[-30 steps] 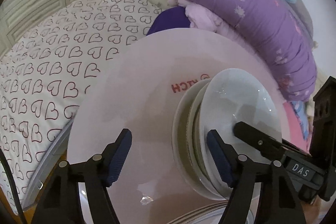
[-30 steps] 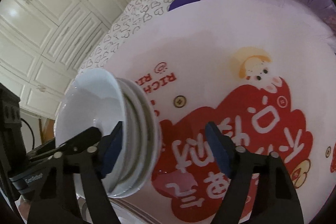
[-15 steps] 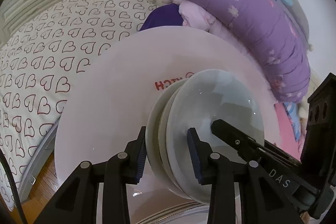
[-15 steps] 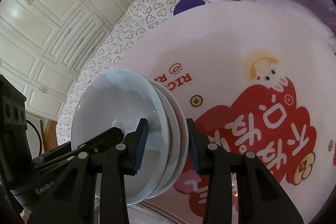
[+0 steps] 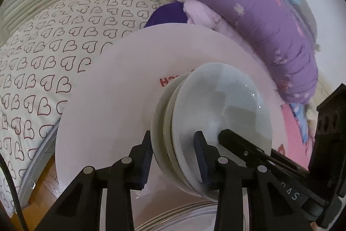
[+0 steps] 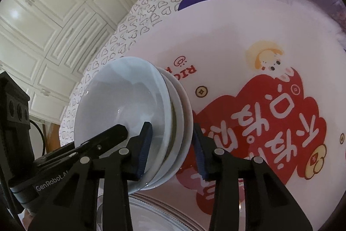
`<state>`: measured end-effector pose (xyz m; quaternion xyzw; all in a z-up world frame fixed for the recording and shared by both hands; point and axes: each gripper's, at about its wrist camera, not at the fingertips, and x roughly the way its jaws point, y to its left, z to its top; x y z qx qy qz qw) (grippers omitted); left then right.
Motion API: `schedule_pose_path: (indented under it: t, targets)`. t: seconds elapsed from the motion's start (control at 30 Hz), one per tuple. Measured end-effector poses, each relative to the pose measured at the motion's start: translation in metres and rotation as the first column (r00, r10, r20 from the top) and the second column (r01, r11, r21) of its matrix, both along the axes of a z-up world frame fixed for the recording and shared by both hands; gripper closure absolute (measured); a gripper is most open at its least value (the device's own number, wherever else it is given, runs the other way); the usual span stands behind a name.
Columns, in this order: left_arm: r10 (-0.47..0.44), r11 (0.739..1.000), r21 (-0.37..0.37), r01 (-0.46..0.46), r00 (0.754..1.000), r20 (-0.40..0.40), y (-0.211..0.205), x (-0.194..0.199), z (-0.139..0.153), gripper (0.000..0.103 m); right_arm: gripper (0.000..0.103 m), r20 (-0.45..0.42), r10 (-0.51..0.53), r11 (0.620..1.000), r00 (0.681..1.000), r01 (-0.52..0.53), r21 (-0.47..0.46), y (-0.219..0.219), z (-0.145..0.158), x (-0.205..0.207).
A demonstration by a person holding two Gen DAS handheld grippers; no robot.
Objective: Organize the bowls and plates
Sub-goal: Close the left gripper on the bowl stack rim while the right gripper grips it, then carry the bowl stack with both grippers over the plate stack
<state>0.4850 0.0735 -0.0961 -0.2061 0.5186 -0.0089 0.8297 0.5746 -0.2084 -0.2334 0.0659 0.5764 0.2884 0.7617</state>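
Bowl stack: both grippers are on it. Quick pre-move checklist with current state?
1. Left gripper shut across the rims of the bowl stack: ok.
2. Right gripper shut across the same stack from the opposite side: ok.
3. Every bowl inside both grips: ok; each view shows all the rims between the pads.
4. Bowls nested evenly: cannot tell; rims show gaps.
5. Stack apart from the round table: cannot tell; the underside is hidden.
6. Path past the ribbed plate at the near edge: cannot tell.
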Motion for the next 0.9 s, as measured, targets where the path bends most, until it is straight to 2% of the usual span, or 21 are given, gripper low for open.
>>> schedule_pose_path:
  t: [0.17, 0.57, 0.9]
  targets:
    - [0.044, 0.999, -0.008, -0.044, 0.999, -0.004, 0.0, -0.006, 0.002, 0.073, 0.067, 0.011, -0.02, 1.0, 1.0, 0.02, -0.01, 0.0, 0.003, -0.003]
    - [0.054, 0.998, -0.011, -0.054, 0.998, 0.013, -0.006, -0.02, 0.015, 0.073, 0.067, 0.017, -0.028, 1.0, 0.999, 0.028, 0.005, -0.006, 0.011, -0.008]
    - [0.035, 0.999, -0.008, -0.034, 0.998, 0.05, -0.011, -0.046, 0.045, 0.073, 0.067, 0.046, -0.032, 0.999, 0.998, 0.031, 0.024, -0.017, 0.034, -0.022]
